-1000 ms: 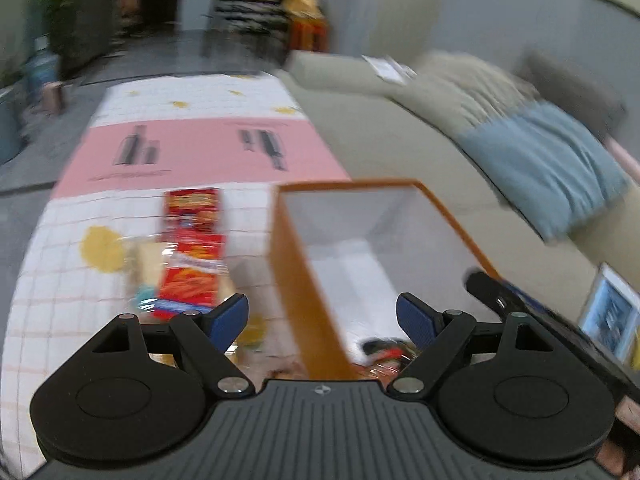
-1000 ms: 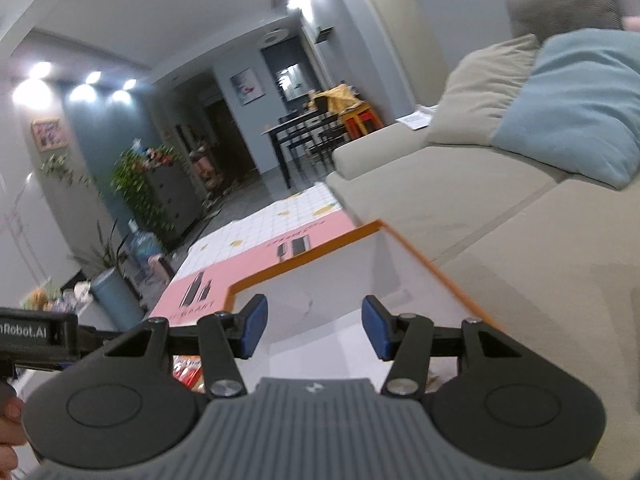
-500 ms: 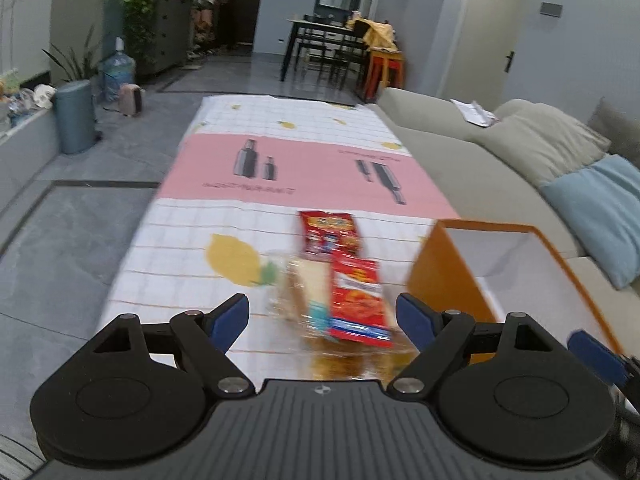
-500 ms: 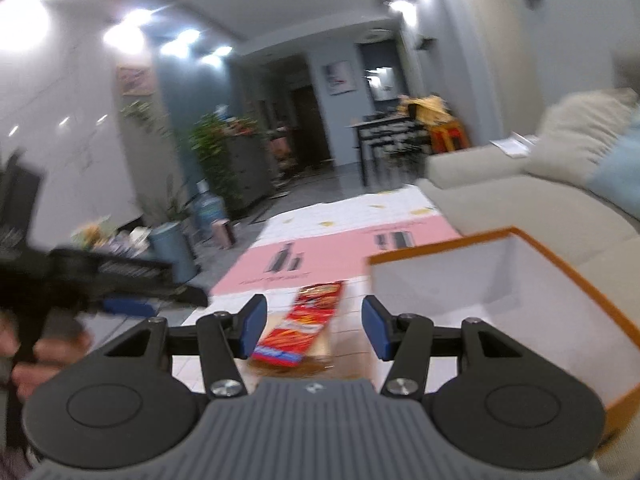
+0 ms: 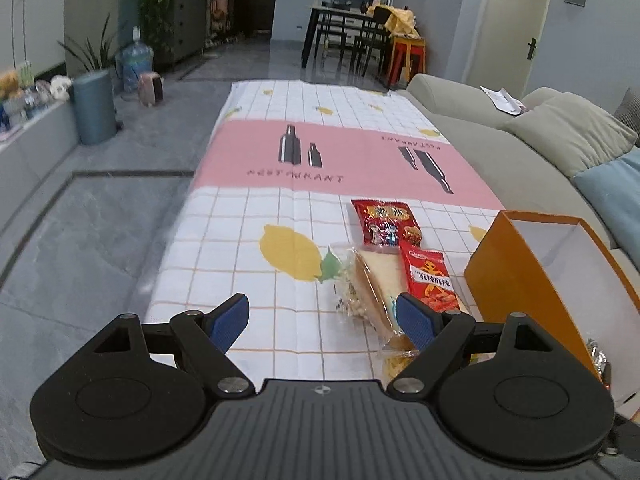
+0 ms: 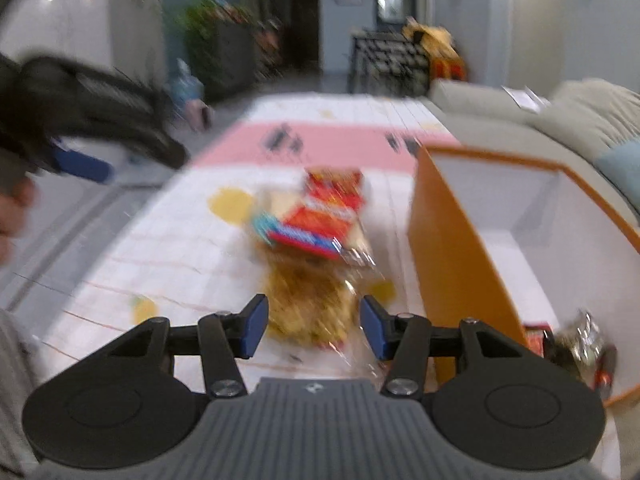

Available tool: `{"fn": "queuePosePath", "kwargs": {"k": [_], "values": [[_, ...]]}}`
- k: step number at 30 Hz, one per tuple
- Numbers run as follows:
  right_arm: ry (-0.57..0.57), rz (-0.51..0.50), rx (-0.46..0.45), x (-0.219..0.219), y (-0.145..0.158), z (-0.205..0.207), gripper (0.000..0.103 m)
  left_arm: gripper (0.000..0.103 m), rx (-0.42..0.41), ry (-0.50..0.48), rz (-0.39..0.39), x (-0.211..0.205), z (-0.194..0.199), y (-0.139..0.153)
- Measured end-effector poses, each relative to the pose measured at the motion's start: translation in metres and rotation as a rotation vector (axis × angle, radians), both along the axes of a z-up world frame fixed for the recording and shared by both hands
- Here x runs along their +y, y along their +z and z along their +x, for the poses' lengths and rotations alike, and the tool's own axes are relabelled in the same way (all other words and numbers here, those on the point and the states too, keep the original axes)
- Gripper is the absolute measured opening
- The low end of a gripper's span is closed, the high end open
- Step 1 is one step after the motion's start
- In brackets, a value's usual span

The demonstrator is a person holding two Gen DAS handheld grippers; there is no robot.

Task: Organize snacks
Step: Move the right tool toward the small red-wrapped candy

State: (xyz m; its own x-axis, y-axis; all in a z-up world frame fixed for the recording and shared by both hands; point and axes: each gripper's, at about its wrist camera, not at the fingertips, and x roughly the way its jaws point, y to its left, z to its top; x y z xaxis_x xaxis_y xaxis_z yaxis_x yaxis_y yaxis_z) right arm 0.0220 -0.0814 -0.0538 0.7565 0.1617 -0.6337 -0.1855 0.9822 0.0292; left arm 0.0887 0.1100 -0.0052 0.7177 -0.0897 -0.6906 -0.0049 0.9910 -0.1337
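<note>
Several snack packs lie in a pile on the checked tablecloth (image 5: 256, 220): a red packet (image 5: 386, 222), a second red packet (image 5: 432, 280) and a clear-wrapped bread pack (image 5: 374, 286). An open orange box (image 5: 516, 280) stands to their right, with a few snacks (image 6: 580, 344) in its near corner. My left gripper (image 5: 324, 318) is open over bare cloth, its right finger close to the bread pack. My right gripper (image 6: 315, 327) hangs over a yellowish crinkly bag (image 6: 308, 304). Its jaws are closing, the bag shows in the gap just beyond the tips, and the pads are not pressing on it.
A grey sofa (image 5: 500, 152) with cushions runs along the table's right side. Grey floor (image 5: 80, 240) lies to the left, and a dining table with chairs (image 5: 352, 36) stands at the back. A hand (image 6: 12, 208) shows at the right view's left edge.
The left view swung from the box leftwards onto the tablecloth and the pile. The right gripper rolled and sank from above the box to just over the snack pile.
</note>
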Motion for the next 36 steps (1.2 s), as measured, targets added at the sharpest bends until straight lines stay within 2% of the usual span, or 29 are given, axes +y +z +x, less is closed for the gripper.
{"fn": "queuePosePath", "kwargs": {"k": [2,5,7,9,11,17,24,25,27,28,29,31,36], "values": [[-0.035,-0.067,0.028,0.004,-0.013,0.007,0.045,0.098,0.009,-0.005,-0.004,0.000,0.001,-0.002],[-0.164,-0.205,0.048,0.011,-0.033,0.011,0.040,0.098,0.016,-0.013,-0.010,0.000,0.003,-0.004],[-0.195,-0.272,0.053,0.015,-0.044,0.013,0.040,0.098,0.015,-0.020,-0.015,-0.002,0.004,-0.004],[-0.222,-0.297,0.066,0.015,-0.053,0.016,0.039,0.098,0.014,-0.029,-0.017,-0.004,0.004,-0.004],[-0.240,-0.303,0.040,0.016,-0.056,0.015,0.039,0.098,0.016,-0.038,-0.015,-0.007,0.003,-0.005],[-0.254,-0.234,0.035,0.010,-0.053,0.018,0.035,0.098,0.040,-0.049,0.003,-0.011,0.005,-0.010],[-0.168,-0.125,0.114,0.000,-0.039,0.000,0.035,0.098,0.062,-0.052,-0.030,-0.010,0.005,-0.012],[-0.151,-0.119,0.119,0.001,-0.038,-0.005,0.037,0.098,0.063,-0.053,-0.027,-0.011,0.005,-0.012],[-0.148,-0.095,0.122,0.002,-0.038,-0.010,0.050,0.098,0.062,-0.053,-0.018,-0.012,0.004,-0.012],[-0.153,-0.086,0.123,0.003,-0.039,-0.010,0.060,0.098,0.061,-0.055,-0.017,-0.012,0.004,-0.012],[-0.157,-0.079,0.131,0.004,-0.041,-0.008,0.064,0.098,0.060,-0.057,-0.019,-0.013,0.004,-0.012],[-0.171,-0.068,0.151,0.005,-0.046,-0.003,0.069,0.098,0.058,-0.063,-0.017,-0.014,0.003,-0.011],[-0.191,0.005,0.163,0.002,-0.054,0.012,0.071,0.098,0.052,-0.068,-0.011,-0.015,0.002,-0.010]]}}
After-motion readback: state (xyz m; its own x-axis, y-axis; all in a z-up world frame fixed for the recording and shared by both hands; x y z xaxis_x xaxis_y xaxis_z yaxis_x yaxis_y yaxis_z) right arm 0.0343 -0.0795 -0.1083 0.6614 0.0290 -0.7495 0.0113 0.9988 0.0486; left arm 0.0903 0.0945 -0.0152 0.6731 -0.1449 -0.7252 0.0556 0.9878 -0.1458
